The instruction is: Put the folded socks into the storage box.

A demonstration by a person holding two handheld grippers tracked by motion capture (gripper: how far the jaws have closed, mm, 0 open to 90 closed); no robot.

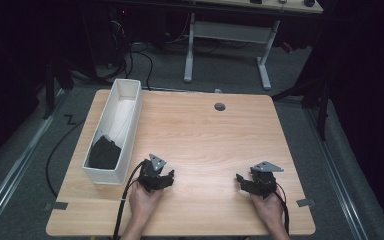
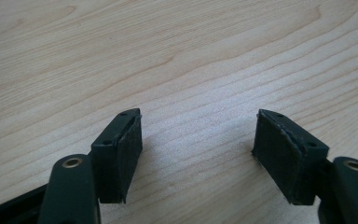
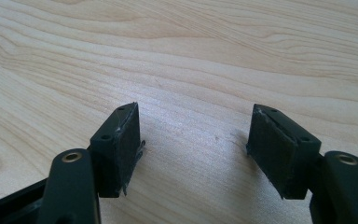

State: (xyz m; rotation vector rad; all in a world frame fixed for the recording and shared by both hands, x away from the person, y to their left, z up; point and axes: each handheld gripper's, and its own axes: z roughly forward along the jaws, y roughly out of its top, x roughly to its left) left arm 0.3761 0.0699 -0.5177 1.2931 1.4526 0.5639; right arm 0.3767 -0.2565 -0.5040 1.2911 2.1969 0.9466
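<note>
Lab, wooden table (image 1: 195, 130), dark curtains, floor cables (image 1: 60, 145), adjustable desk (image 1: 230, 35)

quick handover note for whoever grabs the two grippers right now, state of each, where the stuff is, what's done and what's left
Left gripper: open, nothing between the jaws, resting low over bare wood just right of the white bin.
Right gripper: open and empty too, near the table's front right.
Things: the long white bin stands along the left side of the table. A dark cloth-like item lies in its near end, something pale farther back in it.
Done: judging by this, the dark item is already in the bin.
Left: nothing else lies loose on the tabletop; probably just finishing or resetting.
</note>
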